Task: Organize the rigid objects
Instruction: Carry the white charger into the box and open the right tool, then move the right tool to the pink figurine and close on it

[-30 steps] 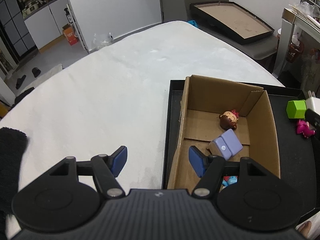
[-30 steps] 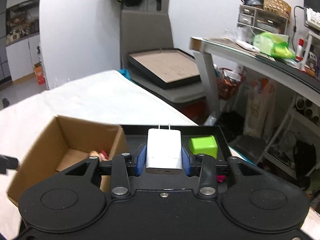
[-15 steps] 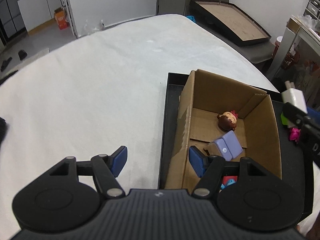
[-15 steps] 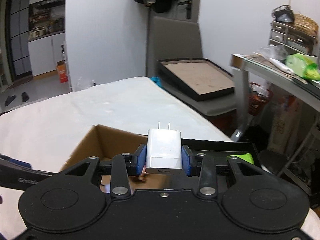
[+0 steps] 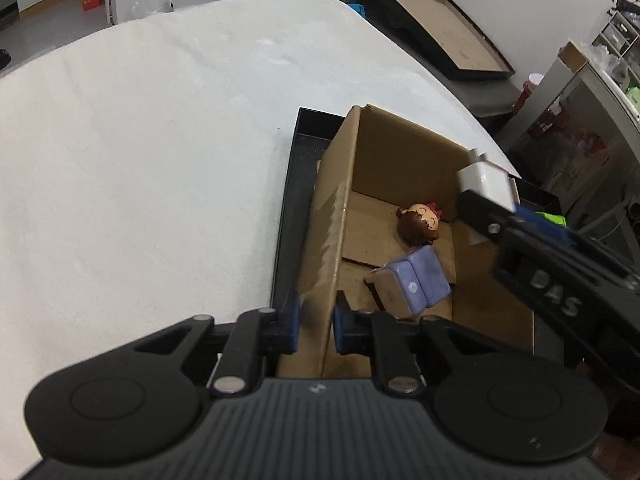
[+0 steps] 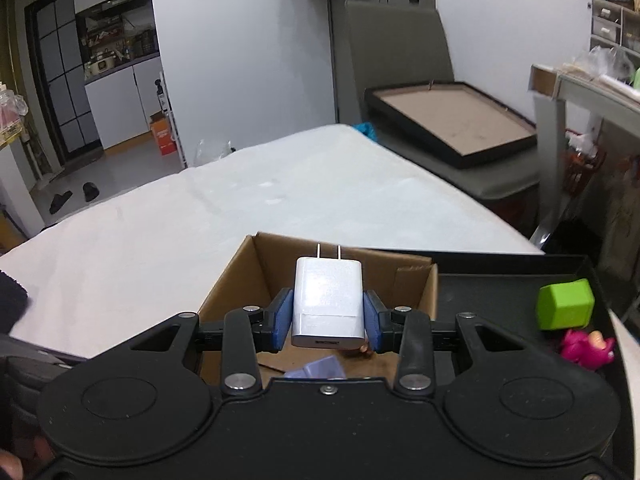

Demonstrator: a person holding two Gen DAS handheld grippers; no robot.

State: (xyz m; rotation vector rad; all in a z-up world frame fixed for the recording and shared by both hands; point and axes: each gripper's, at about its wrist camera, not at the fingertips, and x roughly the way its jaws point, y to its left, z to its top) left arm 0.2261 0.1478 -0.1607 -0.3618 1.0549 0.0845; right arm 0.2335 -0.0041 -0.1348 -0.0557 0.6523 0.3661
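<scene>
While fingers (image 6: 280, 318) clamp charger (image 6: 328, 300), purple toy (image 6: 320, 370) half hidden

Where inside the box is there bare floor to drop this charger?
Far end of the cardboard box, beyond the doll head, is bare. The near half is crowded by the purple block. The white charger sits above it.

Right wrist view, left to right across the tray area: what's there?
Cardboard box → white charger held in the right gripper → green cube → pink toy figure, the last two lying on the black tray.
</scene>
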